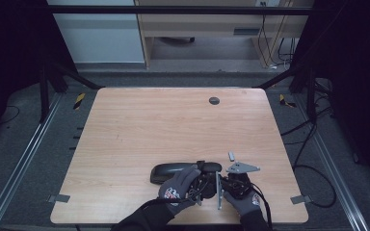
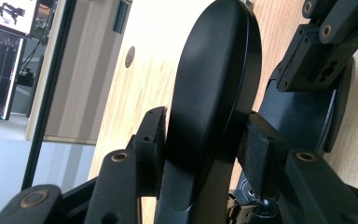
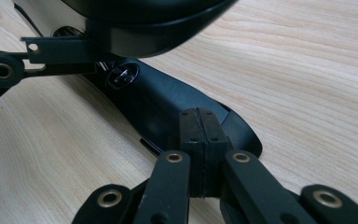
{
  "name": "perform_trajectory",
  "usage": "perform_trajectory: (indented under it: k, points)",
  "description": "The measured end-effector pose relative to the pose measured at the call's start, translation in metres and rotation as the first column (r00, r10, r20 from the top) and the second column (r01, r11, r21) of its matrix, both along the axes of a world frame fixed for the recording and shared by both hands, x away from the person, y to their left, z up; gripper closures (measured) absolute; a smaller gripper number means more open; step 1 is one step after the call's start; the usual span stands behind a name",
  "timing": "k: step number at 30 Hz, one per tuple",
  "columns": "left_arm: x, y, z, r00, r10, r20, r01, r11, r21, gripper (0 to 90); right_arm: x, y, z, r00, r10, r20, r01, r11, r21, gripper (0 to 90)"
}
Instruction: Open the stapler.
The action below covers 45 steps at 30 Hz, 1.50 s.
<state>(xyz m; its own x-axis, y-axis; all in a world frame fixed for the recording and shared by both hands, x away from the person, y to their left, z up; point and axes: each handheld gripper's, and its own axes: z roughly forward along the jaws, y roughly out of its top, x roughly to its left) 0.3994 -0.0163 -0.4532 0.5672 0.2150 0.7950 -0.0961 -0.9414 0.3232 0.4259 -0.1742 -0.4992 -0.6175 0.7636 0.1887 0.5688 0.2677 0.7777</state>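
Observation:
A black hinged case [image 1: 169,172] lies near the table's front edge, with its lid [image 2: 214,79] raised off its lower shell [image 3: 168,105]. My left gripper [image 2: 205,137] is shut on the lid, one pad on each face. In the high view, the left gripper [image 1: 202,180] sits under a gloved hand just right of the case. My right gripper [image 3: 203,128] is shut, its pads pressed together and its tips resting on the lower shell. Beside the left gripper, a gloved hand holds the right gripper [image 1: 227,184]. Whether the right gripper pinches the shell's edge is hidden.
A small grey piece [image 1: 231,156] lies on the wooden table [image 1: 173,125] just behind the right hand. A round dark grommet [image 1: 214,100] sits near the far edge. Cables [image 1: 313,168] hang off the right side.

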Motion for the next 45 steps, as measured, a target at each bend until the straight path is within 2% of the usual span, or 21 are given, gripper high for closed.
perform_trajectory:
  k: [4,14,16,19,20,24,25,26,30,31,33,40,42,45]
  points:
    - [0.000,0.000,0.001,1.0000,-0.002,0.001,0.002,1.0000,0.000,54.9,0.001,0.000,0.000,1.0000,-0.006,-0.002,0.006,1.000,0.008,90.0]
    - [0.000,0.008,0.012,1.0000,0.003,-0.004,-0.003,0.9982,-0.060,55.4,0.001,0.000,0.000,0.9999,-0.010,-0.009,0.010,1.000,0.011,90.0]
    - [0.000,0.010,0.015,1.0000,0.003,-0.004,-0.003,0.9981,-0.062,55.4,0.001,0.000,0.000,0.9999,-0.010,-0.011,0.010,1.000,0.013,90.0]
    - [0.000,0.011,0.017,0.9998,0.009,-0.015,-0.011,0.9959,-0.090,55.5,0.001,0.000,0.000,0.9998,-0.013,-0.015,0.013,1.000,0.013,90.0]
    - [0.000,0.012,0.019,0.9998,0.011,-0.015,-0.012,0.9967,-0.081,55.5,0.001,0.000,0.000,0.9997,-0.015,-0.018,0.016,1.000,0.013,90.0]
    - [0.000,0.016,0.023,0.9997,0.012,-0.023,-0.015,0.9933,-0.115,55.7,0.001,0.001,0.001,0.9996,-0.019,-0.021,0.020,1.000,0.012,90.0]
    - [0.000,0.017,0.025,0.9996,0.016,-0.025,-0.018,0.9938,-0.110,55.8,0.001,0.001,0.001,0.9996,-0.019,-0.021,0.020,1.000,0.012,90.0]
    - [0.000,0.018,0.027,0.9994,0.017,-0.031,-0.021,0.9917,-0.127,55.8,0.001,0.000,0.001,0.9996,-0.019,-0.022,0.020,1.000,0.012,90.0]
    - [0.000,0.023,0.033,0.9991,0.018,-0.038,-0.024,0.9881,-0.152,56.1,0.001,0.001,0.001,0.9996,-0.021,-0.021,0.021,1.000,0.011,90.0]
    - [0.001,0.026,0.035,0.9989,0.019,-0.044,-0.026,0.9839,-0.177,56.2,0.001,0.001,0.001,0.9995,-0.022,-0.022,0.022,1.000,0.011,90.0]
    - [0.001,0.028,0.037,0.9988,0.019,-0.046,-0.027,0.9830,-0.182,56.3,0.000,0.001,0.001,0.9995,-0.023,-0.024,0.023,1.000,0.014,90.0]
    - [0.002,0.039,0.047,0.9977,0.021,-0.064,-0.035,0.9710,-0.237,56.6,0.000,0.000,0.001,0.9993,-0.026,-0.026,0.026,1.000,0.011,90.0]
    - [0.002,0.041,0.049,0.9979,0.020,-0.062,-0.034,0.9713,-0.235,56.7,0.000,0.000,0.001,0.9993,-0.025,-0.028,0.025,1.000,0.014,90.0]
    - [0.002,0.045,0.053,0.9973,0.021,-0.070,-0.039,0.9643,-0.262,56.8,0.000,0.000,0.001,0.9993,-0.025,-0.029,0.026,1.000,0.013,90.0]
